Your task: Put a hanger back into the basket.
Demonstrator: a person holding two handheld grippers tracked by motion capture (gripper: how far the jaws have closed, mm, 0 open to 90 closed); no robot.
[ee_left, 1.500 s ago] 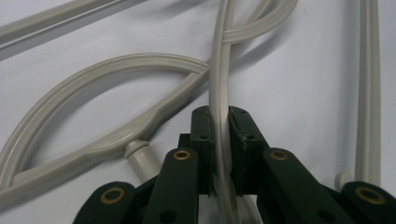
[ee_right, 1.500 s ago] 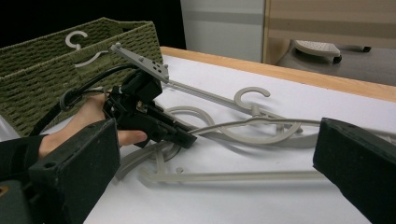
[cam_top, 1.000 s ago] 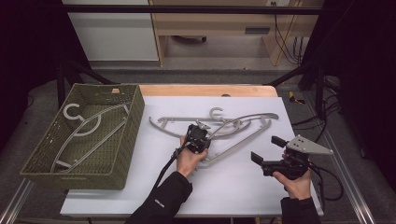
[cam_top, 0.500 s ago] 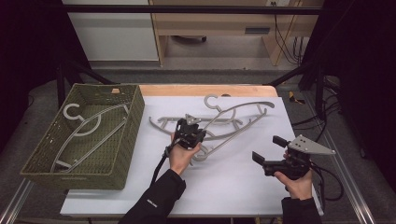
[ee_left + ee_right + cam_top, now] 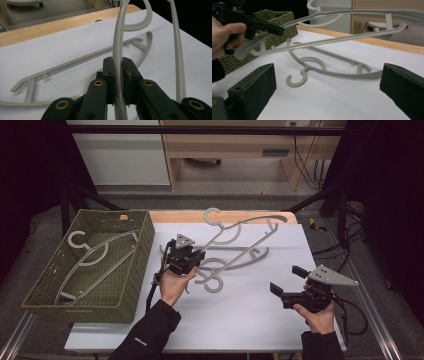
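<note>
Hanger [image 5: 245,232] lifted higher; left tool [image 5: 192,261] clamped on its arm.

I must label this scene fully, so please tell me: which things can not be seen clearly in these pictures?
- Left gripper, left gripper view: the held hanger leaves the top edge, so its hook is cut off.
- Basket, high view: the near wall hides the lower end of the hanger inside.
- Hanger on the table, high view: the left gripper and the lifted hanger cover its left end.
</note>
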